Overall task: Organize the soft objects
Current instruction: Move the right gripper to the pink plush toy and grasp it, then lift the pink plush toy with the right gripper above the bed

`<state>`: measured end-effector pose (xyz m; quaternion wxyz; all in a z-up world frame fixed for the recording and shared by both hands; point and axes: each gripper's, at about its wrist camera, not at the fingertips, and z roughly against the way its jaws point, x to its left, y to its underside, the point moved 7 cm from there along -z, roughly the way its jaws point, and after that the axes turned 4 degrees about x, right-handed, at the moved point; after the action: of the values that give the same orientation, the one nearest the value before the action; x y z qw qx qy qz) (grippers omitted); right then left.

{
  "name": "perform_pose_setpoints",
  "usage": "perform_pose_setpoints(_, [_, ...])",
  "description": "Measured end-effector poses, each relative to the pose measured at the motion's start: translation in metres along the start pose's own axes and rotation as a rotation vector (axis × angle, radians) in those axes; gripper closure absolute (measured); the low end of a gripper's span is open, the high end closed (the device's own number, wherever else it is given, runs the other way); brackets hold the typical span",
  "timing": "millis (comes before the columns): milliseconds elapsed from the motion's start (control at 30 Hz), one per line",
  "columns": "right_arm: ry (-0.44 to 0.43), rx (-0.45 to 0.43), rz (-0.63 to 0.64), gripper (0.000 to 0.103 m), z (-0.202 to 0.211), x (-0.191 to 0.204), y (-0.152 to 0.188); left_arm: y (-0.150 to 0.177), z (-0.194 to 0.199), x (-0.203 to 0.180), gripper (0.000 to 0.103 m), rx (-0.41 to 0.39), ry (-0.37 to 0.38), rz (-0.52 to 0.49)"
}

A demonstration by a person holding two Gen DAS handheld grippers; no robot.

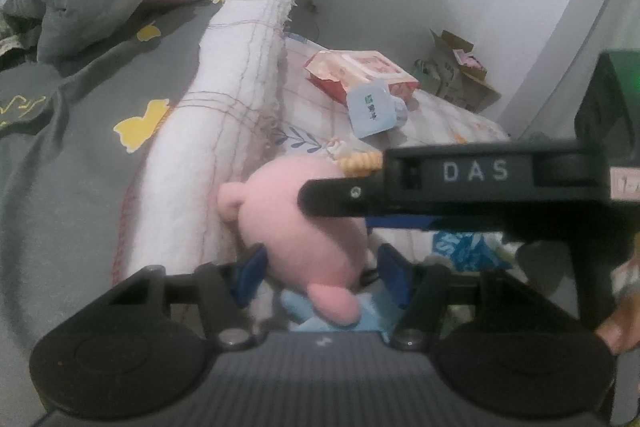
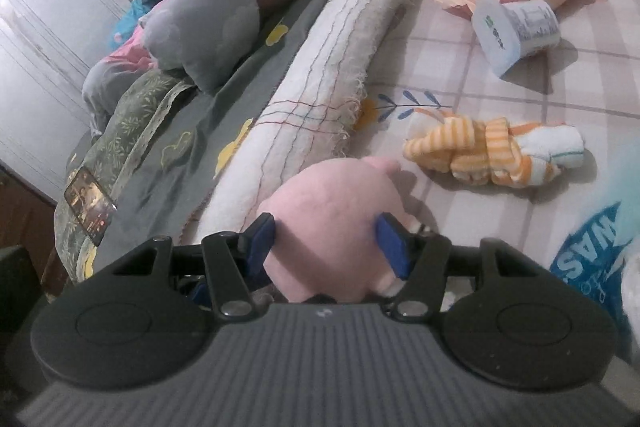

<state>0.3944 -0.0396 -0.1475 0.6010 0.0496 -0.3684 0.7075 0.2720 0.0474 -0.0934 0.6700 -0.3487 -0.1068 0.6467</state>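
The round pink plush toy (image 2: 332, 227), lying on the checked bedsheet (image 2: 560, 99) at six o'clock, looks light and squashy; right gripper (image 2: 326, 245) clamps its body, left gripper (image 1: 320, 273) brackets it, contact unclear

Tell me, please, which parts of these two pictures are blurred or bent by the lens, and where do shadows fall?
Left wrist view: the pink plush toy looks soft with blur, the black bar marked DAS too; the wall's edge curves.
Right wrist view: sharper; the yogurt cup and striped socks cast soft shadows on the checked sheet.
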Motion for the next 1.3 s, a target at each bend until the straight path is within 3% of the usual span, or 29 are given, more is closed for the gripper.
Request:
perform_pose_setpoints(200, [-0.011,-0.024,0.008,0.050,0.017,0.010,0.003,-0.003,0.024,-0.011,0.041,-0.040,0.018,-0.015])
perform_pose_setpoints(433, [-0.054,-0.092,0.015,0.051,0.065,0.037,0.006,-0.005,0.076,-0.030,0.041,-0.119,0.032,-0.064])
perform_pose_setpoints(600, [-0.111,-0.086,-0.033,0.051,0.100,0.047,0.030,0.013,0.115,-0.046,0.041,-0.124,0.059,-0.107])
perform_pose_setpoints(867, [-0.257,0.034,-0.264,0.051,0.127,0.030,0.113,0.075,0.155,-0.067,0.041,-0.009,0.110,-0.198])
perform_pose_setpoints(1067, [-0.305,0.113,-0.481,0.055,0.121,-0.005,0.184,0.119,0.140,-0.090,0.042,0.107,0.228,-0.237])
perform_pose_setpoints(1133, [-0.296,0.110,-0.512,0.055,0.121,-0.013,0.197,0.128,0.126,-0.095,0.043,0.126,0.225,-0.258])
perform_pose_setpoints(1233, [-0.188,0.051,-0.467,0.055,0.131,-0.022,0.203,0.135,0.109,-0.098,0.045,0.140,0.213,-0.275])
perform_pose_setpoints(1300, [-0.179,0.022,-0.463,0.055,0.142,-0.025,0.203,0.137,0.104,-0.097,0.045,0.152,0.213,-0.263])
